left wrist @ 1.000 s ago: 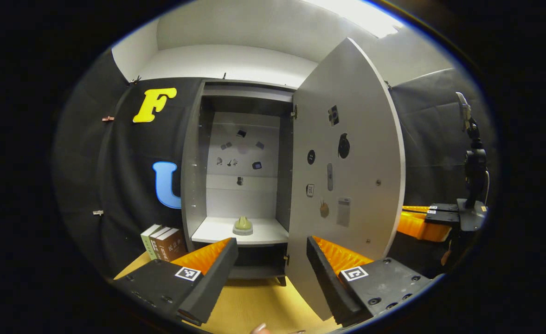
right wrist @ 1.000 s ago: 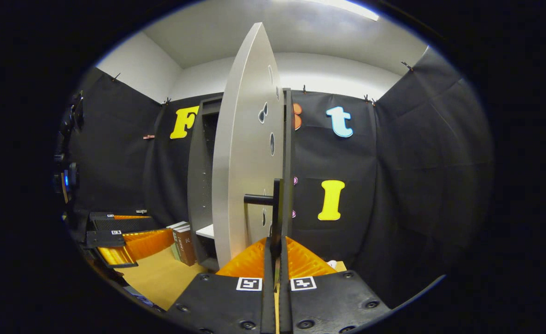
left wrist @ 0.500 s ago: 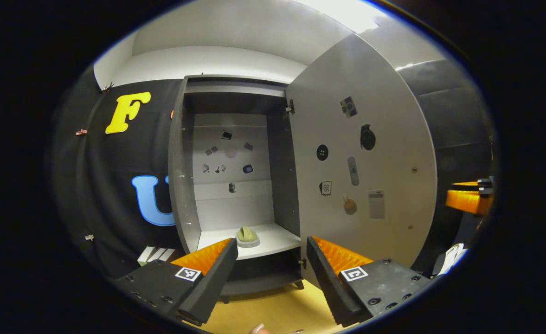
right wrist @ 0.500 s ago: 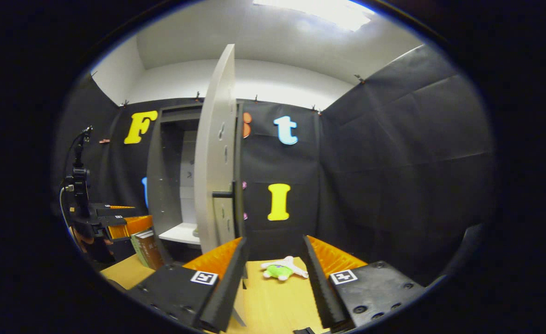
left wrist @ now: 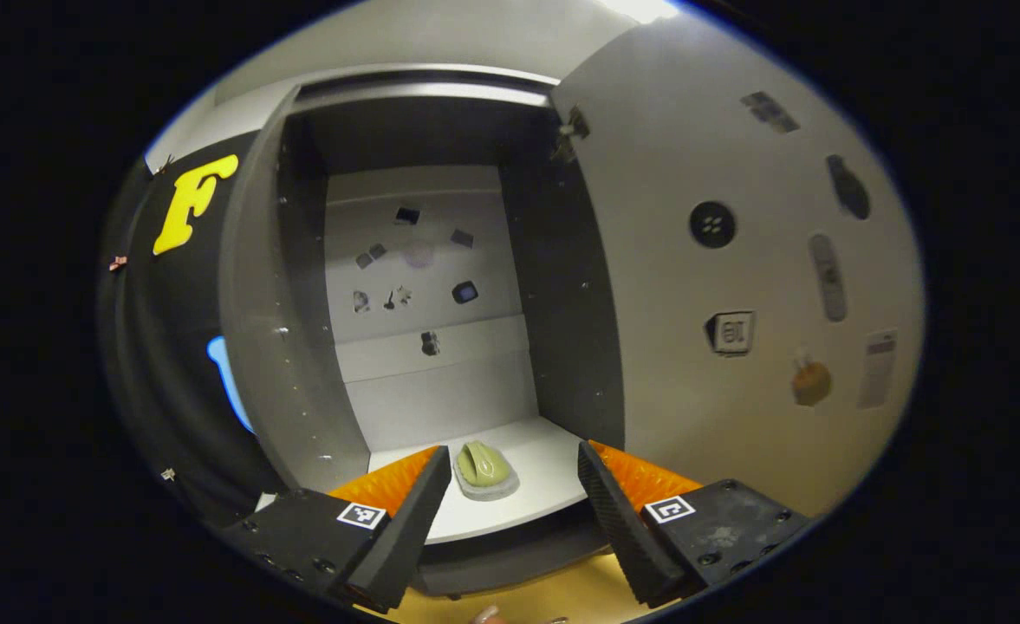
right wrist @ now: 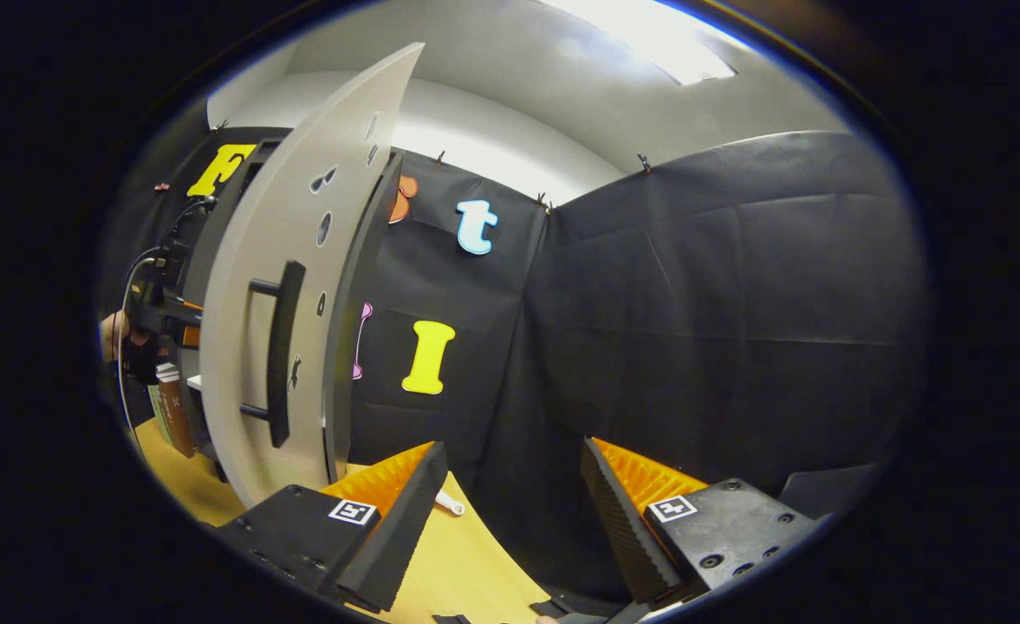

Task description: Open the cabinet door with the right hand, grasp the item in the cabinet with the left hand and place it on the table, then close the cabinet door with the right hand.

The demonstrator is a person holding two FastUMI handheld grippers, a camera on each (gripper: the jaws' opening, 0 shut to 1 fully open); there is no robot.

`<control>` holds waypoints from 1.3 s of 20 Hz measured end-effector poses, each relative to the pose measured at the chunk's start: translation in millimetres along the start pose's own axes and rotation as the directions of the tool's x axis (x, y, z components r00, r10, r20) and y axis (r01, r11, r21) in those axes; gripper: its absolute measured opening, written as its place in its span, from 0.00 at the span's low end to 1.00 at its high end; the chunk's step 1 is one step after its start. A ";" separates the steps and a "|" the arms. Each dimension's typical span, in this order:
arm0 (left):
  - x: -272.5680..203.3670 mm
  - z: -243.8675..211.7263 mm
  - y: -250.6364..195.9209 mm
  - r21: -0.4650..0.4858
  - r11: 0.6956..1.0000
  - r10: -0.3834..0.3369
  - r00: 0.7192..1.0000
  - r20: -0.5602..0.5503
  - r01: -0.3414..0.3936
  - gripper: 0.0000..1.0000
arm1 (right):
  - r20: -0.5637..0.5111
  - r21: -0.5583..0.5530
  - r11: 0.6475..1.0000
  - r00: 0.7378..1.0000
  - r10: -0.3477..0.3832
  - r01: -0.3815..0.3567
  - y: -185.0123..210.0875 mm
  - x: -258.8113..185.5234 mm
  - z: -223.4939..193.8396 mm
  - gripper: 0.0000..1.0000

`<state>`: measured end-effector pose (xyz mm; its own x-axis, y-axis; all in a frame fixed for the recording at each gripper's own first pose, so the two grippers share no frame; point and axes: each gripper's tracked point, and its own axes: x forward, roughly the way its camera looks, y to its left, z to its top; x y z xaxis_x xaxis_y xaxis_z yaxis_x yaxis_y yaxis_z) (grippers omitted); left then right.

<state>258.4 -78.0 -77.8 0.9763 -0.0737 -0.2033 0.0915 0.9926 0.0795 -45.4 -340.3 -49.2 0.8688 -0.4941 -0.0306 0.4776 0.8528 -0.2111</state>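
The grey cabinet stands open, its door swung out to the right. On its white shelf lies a small green item on a pale base. My left gripper is open just in front of the shelf, the item a little beyond the gap between its fingers. In the right gripper view the door and its dark bar handle lie off to the left. My right gripper is open over the table, holding nothing. The other gripper with a hand shows past the door's edge.
The yellow wooden table runs under the cabinet. Books stand left of the cabinet. A small white object lies on the table by the door's foot. Black cloth walls close the booth behind and to the right.
My left gripper has moved up close to the shelf and the item. My right gripper let go of the handle, opened, and drew away to the right of the door.
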 end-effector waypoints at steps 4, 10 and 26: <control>61.6 -19.7 11.9 -0.002 1.000 0.014 0.997 -0.075 -0.015 0.92 | -0.044 0.003 1.000 0.999 -0.030 0.030 -19.1 39.1 -21.3 0.98; 126.2 -42.0 41.6 -0.010 0.997 0.068 0.986 -0.153 -0.070 0.90 | -0.096 0.005 0.997 0.993 -0.075 0.076 -44.2 90.3 -49.6 0.98; 186.6 -107.3 55.1 -0.156 0.970 0.105 0.904 -0.415 -0.185 0.75 | -0.151 0.036 0.996 0.986 -0.072 0.078 -56.7 135.7 -80.8 0.98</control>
<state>424.6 -26.8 -216.0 0.8104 0.0777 -0.5807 -0.1220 0.9918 -0.0376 34.8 -469.3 -120.3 0.8026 -0.5739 -0.1628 0.5483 0.8172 -0.1773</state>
